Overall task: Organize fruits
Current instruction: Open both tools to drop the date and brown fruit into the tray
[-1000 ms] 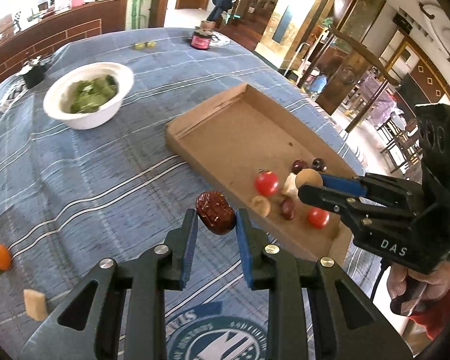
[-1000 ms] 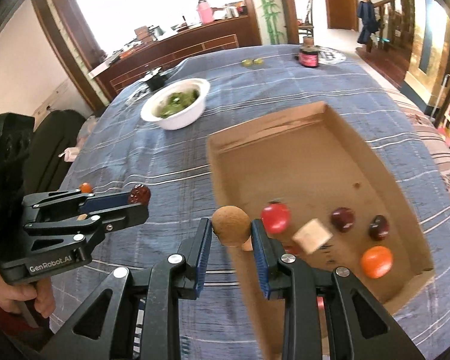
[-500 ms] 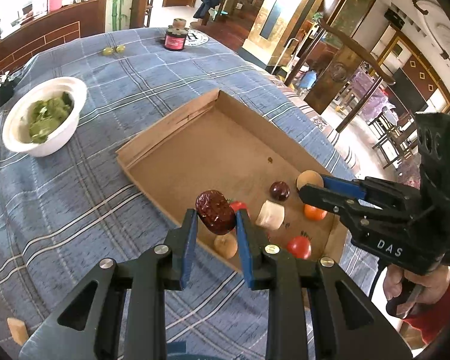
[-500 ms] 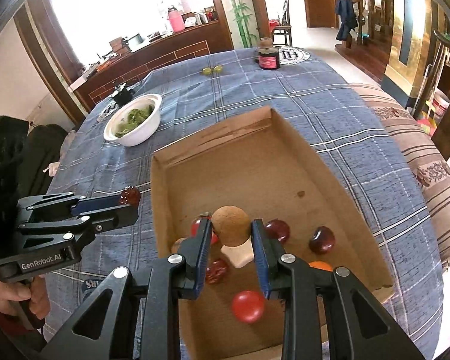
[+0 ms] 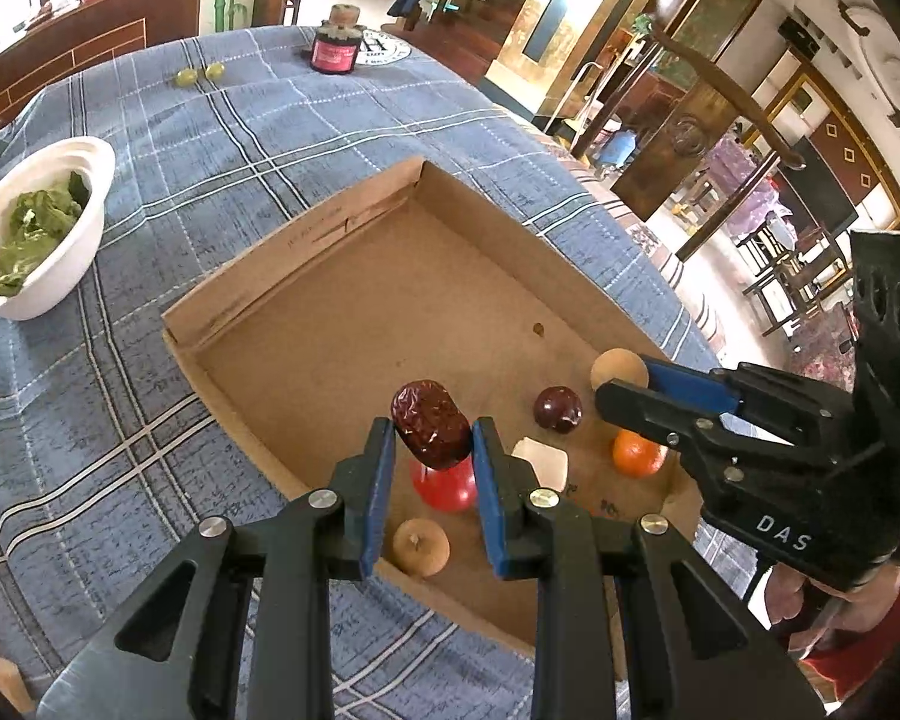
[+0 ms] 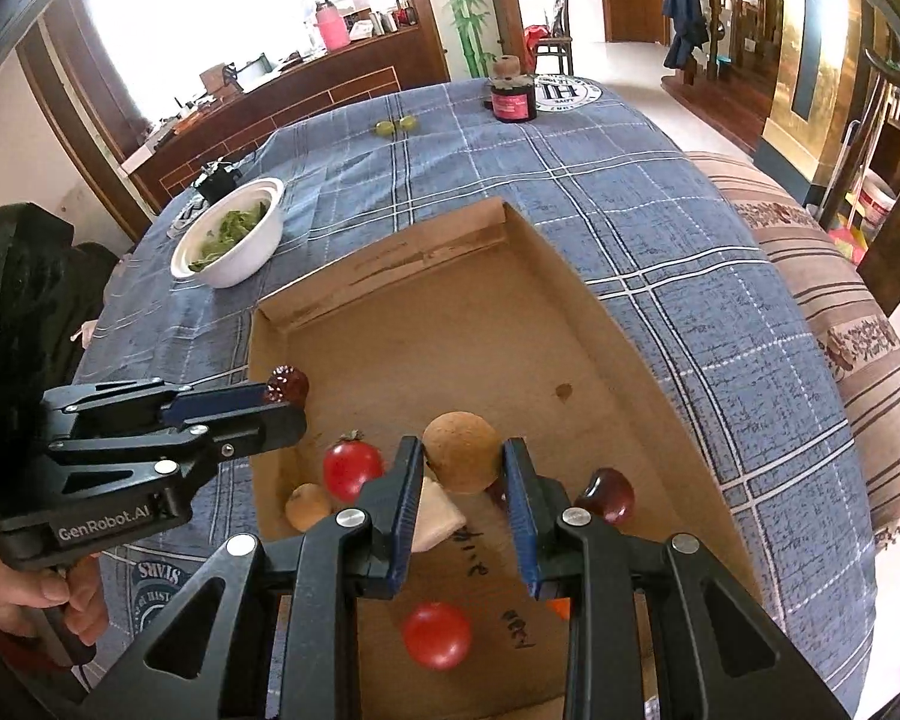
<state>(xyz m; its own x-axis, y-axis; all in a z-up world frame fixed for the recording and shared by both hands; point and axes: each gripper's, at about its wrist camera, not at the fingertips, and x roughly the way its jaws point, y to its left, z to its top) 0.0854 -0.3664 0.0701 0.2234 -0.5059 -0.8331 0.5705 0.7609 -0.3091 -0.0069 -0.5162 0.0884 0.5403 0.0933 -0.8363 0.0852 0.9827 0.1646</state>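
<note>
My left gripper (image 5: pixel 431 441) is shut on a wrinkled dark red date (image 5: pixel 431 423), held above the near part of the shallow cardboard tray (image 5: pixel 342 222). My right gripper (image 6: pixel 461 461) is shut on a round tan longan (image 6: pixel 461 451), also over the tray (image 6: pixel 390 252). Each gripper shows in the other's view: the right one (image 5: pixel 621 381) and the left one (image 6: pixel 285 389). In the tray lie a red tomato (image 6: pixel 353 468), a second tomato (image 6: pixel 437 635), a tan longan (image 5: pixel 421 546), dark cherries (image 5: pixel 558 409), an orange fruit (image 5: pixel 637 453) and a pale cube (image 5: pixel 540 461).
A white bowl of greens (image 5: pixel 36 240) stands left of the tray on the blue plaid cloth. Two green grapes (image 5: pixel 198 74) and a dark red jar (image 5: pixel 333 51) sit at the far end. A pale wedge (image 5: pixel 7 681) lies near the cloth's front left.
Both grippers have moved across the cloth with their fruits and now hang over the tray's near part. The tray fills more of each view.
</note>
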